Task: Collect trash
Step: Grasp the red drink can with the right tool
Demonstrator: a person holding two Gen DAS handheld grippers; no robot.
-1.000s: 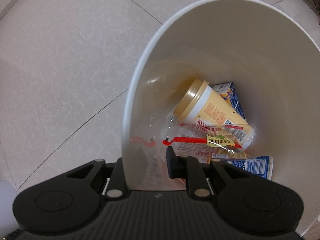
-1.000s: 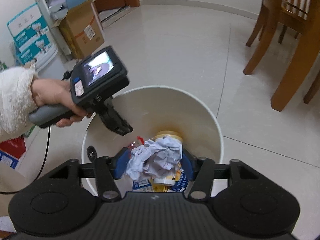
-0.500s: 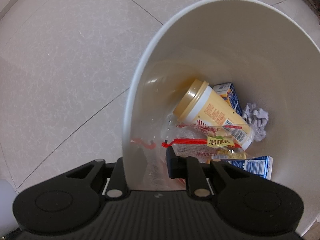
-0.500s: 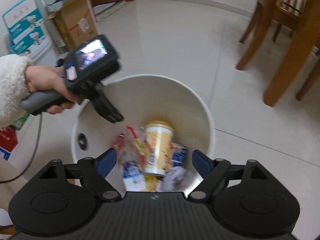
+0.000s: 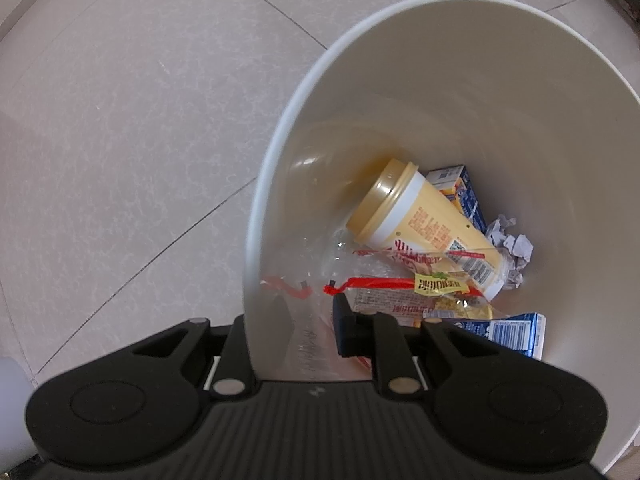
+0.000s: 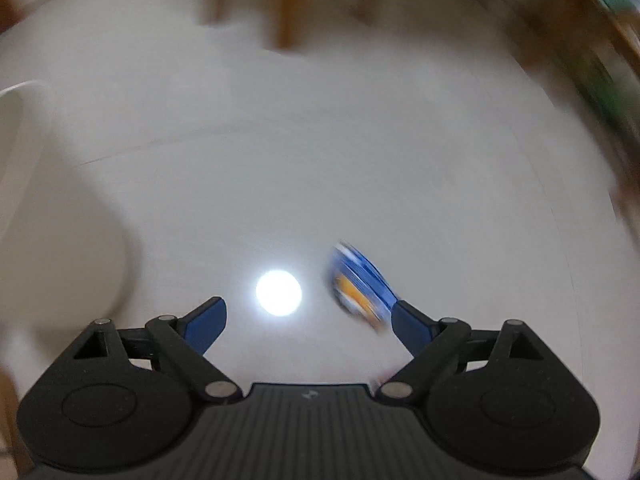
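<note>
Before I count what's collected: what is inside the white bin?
Inside the white bin: a yellow cup, two blue cartons, crumpled paper, clear wrappers. Anything beneath them is hidden.

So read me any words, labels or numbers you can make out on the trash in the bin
No text can be read for certain.
Cup: orange print, too small.
Wrapper, yellow tag: characters, blurred.
Blue carton: barcode, digits too small.
Second carton: code patch, unreadable.
Carton on the floor: motion-blurred.

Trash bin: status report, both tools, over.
Left tool shut on bin rim. Right tool opening, empty, near blue carton on floor. Crumpled paper binned. Nothing blocking.
</note>
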